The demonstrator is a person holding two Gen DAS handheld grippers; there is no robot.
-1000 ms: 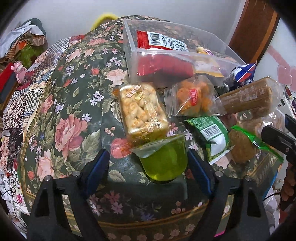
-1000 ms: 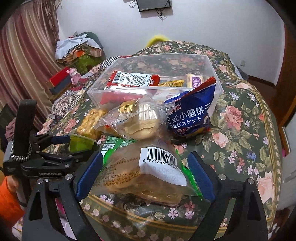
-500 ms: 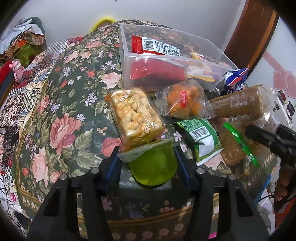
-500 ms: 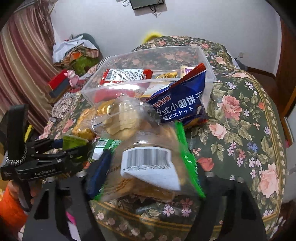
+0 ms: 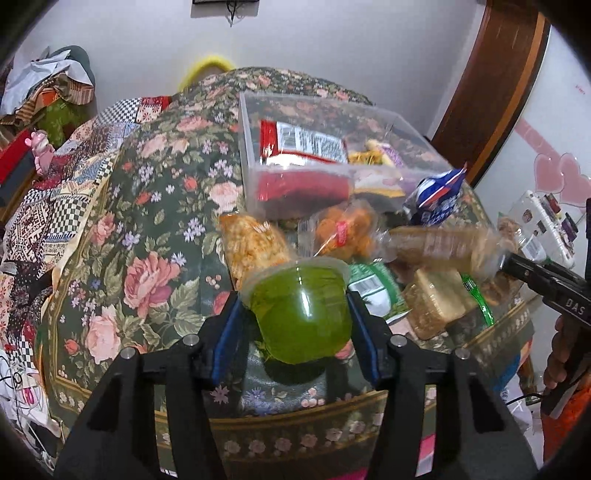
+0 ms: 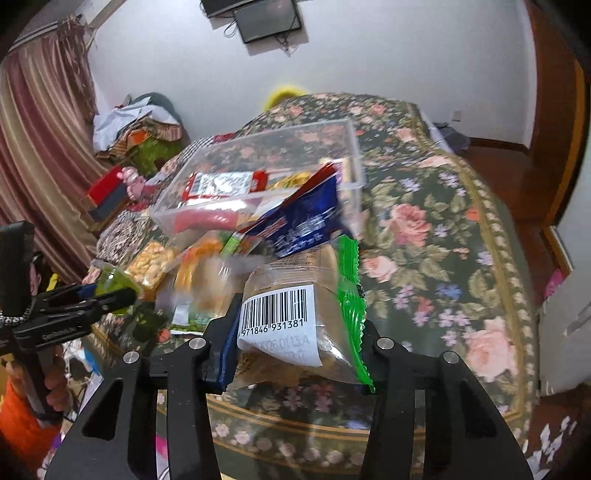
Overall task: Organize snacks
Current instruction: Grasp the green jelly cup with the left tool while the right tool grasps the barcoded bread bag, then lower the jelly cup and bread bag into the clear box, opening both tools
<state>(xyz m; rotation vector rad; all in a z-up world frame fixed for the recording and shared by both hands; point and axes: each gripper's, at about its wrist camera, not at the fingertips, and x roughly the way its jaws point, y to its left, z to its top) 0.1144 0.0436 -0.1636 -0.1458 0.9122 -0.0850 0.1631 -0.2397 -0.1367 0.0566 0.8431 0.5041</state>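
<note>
— Looking along the left gripper (image 5: 301,325), what sits between its fingers?

— Its blue pads are pressed on either side of a green jelly cup (image 5: 301,310), which is tilted and lifted clear of the floral cloth (image 5: 147,206). The right gripper (image 6: 299,332) is clamped on a clear cake packet (image 6: 295,317) with a barcode label and a green crimped edge, also held up off the cloth.

— How much open room is there around them?

— To the left of the jelly cup the cloth lies bare out to its bordered edge. To the right the snacks crowd together: a biscuit pack (image 5: 251,247), an orange snack bag (image 5: 343,236), a long wrapped cake (image 5: 443,243) and a blue biscuit bag (image 5: 436,199) leaning against the clear plastic bin (image 5: 251,162). From the right wrist view, the cloth to the right of the bin is open as far as the table's rim.

— And the bin itself?

— It stands beyond the pile, open at the top, with a red packet (image 5: 303,144) and some smaller wrapped items inside.

— The room?

— White walls, a wall screen (image 6: 266,22), a striped curtain (image 6: 40,147) on the left, and a wooden door frame (image 5: 491,92) on the right.
</note>
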